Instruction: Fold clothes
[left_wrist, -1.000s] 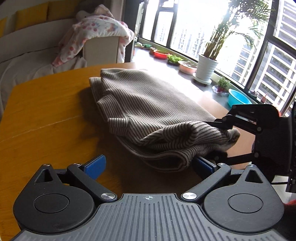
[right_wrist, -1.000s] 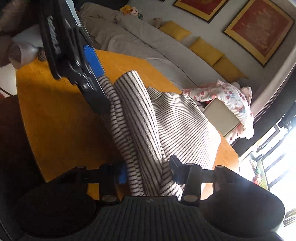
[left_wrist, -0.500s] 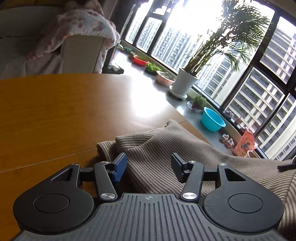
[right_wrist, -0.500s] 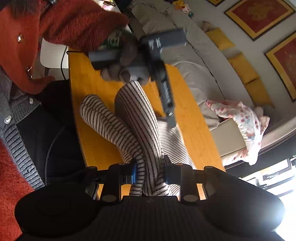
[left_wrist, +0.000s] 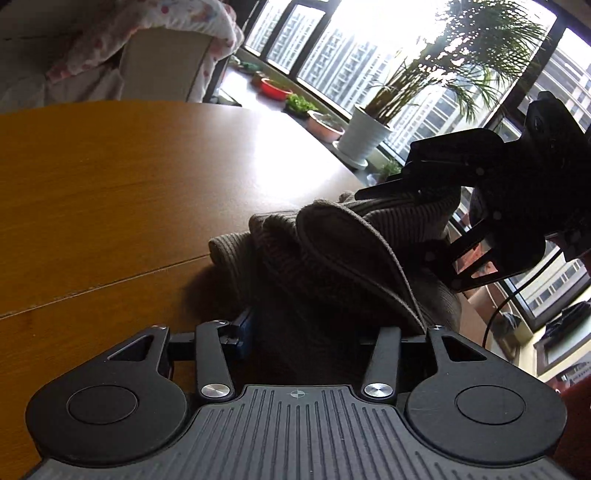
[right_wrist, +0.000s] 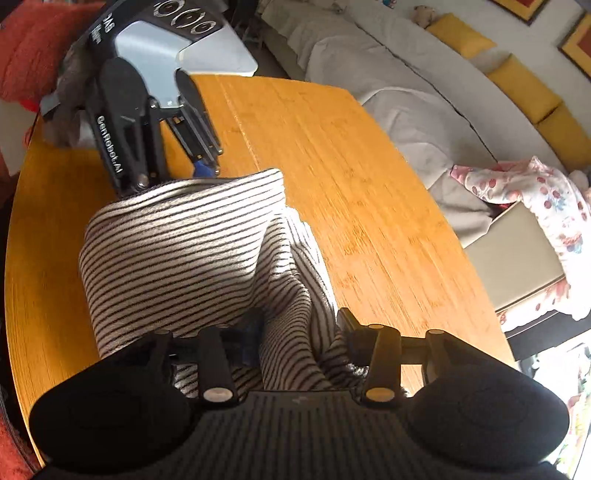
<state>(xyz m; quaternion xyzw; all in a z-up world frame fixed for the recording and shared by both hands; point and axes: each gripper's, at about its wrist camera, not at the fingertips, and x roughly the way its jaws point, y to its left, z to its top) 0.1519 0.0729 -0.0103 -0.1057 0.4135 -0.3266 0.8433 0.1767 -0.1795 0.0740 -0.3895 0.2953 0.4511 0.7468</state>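
Mid-fold: striped sweater (right_wrist: 177, 258) bunched on the table (right_wrist: 351, 177), near end in the left gripper (left_wrist: 310, 332), jaws clamped, far end between the right gripper (right_wrist: 299, 332), jaws just widening, clamp uncertain; final fold, flattening left.

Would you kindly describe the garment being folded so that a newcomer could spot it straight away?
Start at the wooden table that fills the room's middle, with the pale sofa behind it. On the table lies a bunched knit sweater, each end between the fingers of a hand-held claw. Its fine dark and light stripes set it apart from the pink-flowered cloth draped nearby.
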